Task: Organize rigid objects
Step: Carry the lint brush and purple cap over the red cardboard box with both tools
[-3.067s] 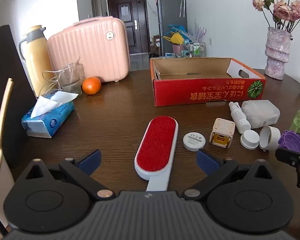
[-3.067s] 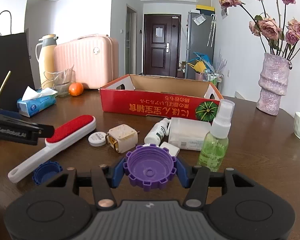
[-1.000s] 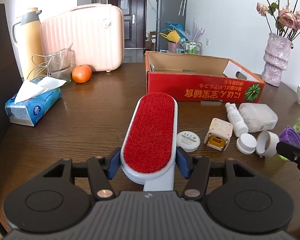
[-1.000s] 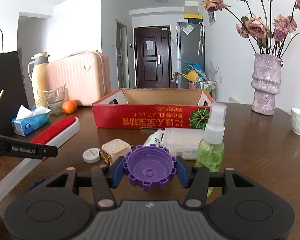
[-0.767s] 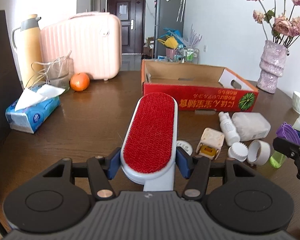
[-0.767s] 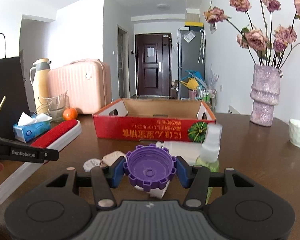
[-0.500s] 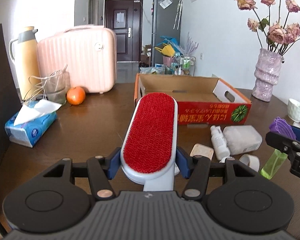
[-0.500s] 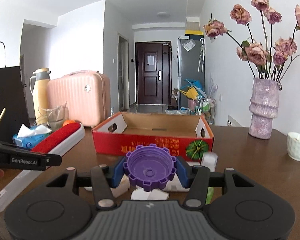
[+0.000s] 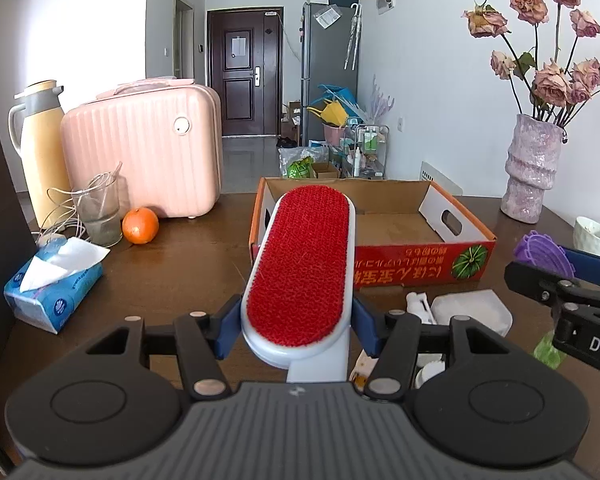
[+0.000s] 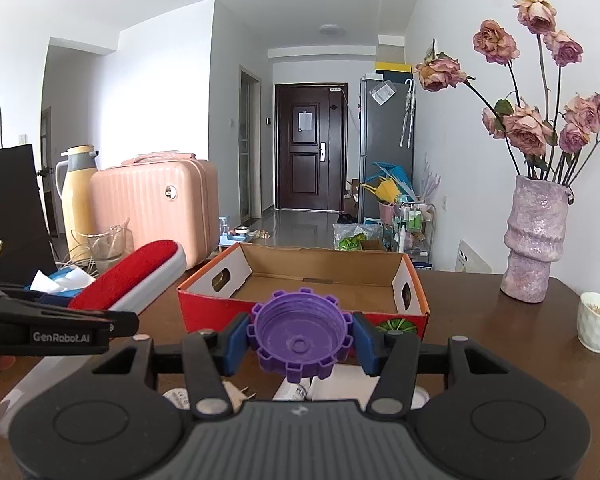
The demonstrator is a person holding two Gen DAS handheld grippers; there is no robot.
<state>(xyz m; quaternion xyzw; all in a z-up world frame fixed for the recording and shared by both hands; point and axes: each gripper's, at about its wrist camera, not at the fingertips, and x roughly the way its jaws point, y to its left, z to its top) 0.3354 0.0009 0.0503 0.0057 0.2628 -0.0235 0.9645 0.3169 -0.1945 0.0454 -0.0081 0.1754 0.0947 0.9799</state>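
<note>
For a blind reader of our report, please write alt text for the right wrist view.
The right gripper holds a purple toothed cap above an empty red cardboard box. At left, the left gripper carries a red lint brush.

Red brush (image 9: 300, 264) with a white frame; purple cap (image 10: 302, 330); red box (image 9: 416, 262), brown inside; pink suitcase (image 9: 140, 148); orange fruit (image 9: 140, 225); dark brown bench (image 9: 188, 256).

Left claw (image 9: 298, 330) clamps red lint brush (image 9: 300, 268); cardboard box (image 9: 404, 232) seemingly beyond.
</note>
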